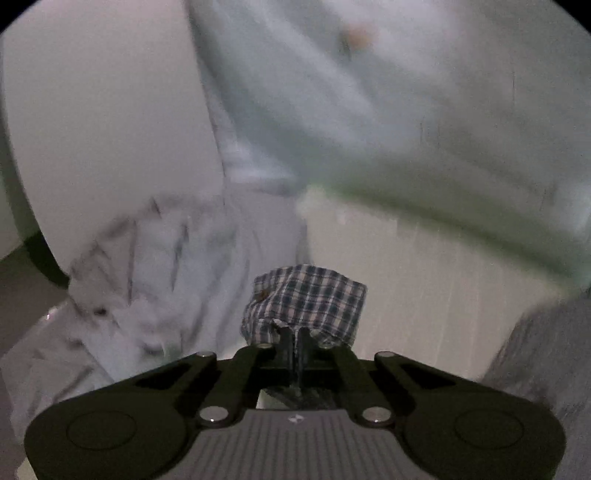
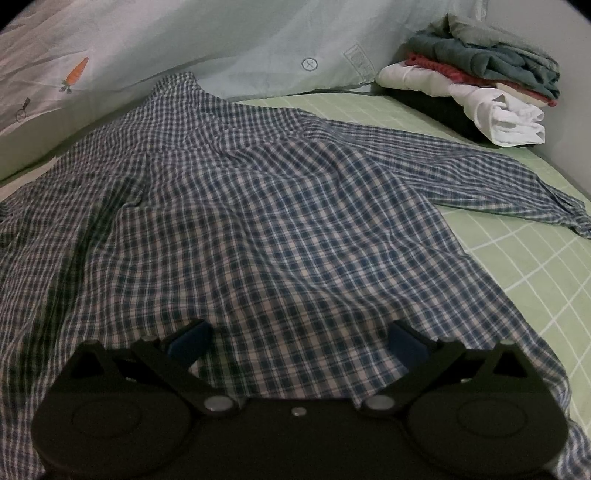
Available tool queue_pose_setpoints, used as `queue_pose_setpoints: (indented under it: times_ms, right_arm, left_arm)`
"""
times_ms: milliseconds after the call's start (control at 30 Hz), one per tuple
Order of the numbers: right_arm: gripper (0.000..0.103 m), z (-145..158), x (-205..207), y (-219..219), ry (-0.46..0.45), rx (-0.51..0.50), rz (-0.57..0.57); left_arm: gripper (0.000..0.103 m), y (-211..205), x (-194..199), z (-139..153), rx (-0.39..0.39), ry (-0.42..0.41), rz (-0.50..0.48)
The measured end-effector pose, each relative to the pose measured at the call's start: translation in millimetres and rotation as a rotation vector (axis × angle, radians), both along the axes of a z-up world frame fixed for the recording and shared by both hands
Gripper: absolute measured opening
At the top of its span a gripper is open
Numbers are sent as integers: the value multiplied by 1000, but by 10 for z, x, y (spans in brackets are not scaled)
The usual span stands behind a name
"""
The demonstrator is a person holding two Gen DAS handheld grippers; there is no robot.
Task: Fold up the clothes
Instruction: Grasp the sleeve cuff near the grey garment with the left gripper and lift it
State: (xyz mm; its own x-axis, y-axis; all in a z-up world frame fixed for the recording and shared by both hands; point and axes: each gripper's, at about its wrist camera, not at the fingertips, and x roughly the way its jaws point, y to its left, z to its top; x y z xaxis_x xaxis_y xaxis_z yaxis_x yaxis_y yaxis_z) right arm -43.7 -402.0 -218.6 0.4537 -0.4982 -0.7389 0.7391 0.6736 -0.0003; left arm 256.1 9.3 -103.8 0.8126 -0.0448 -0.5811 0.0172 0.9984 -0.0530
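Checked cotton, blue and white, pinched between the closed fingers of the left gripper [image 1: 294,338]: a bunched bit of the plaid shirt [image 2: 258,229], low centre of the left wrist view, probably raised to start a fold. Right gripper [image 2: 299,341] at the bottom of its frame, fingers spread wide over the hem, holding nothing. Shirt spread across the green bed [image 2: 524,280], sleeve trailing right. Folded pile [image 2: 480,81] parked upper right, clear of the work. Pale pillow [image 2: 221,33] along the top.
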Motion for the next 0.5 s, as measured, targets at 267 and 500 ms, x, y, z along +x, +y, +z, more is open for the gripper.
queue_pose_setpoints:
  times_ms: [267, 500]
  right_arm:
    - [103, -13, -15, 22, -11, -12, 3]
    - [103, -15, -14, 17, -11, -13, 6]
  left_arm:
    - [4, 457, -533, -217, 16, 100, 109]
    - [14, 803, -681, -502, -76, 264, 234]
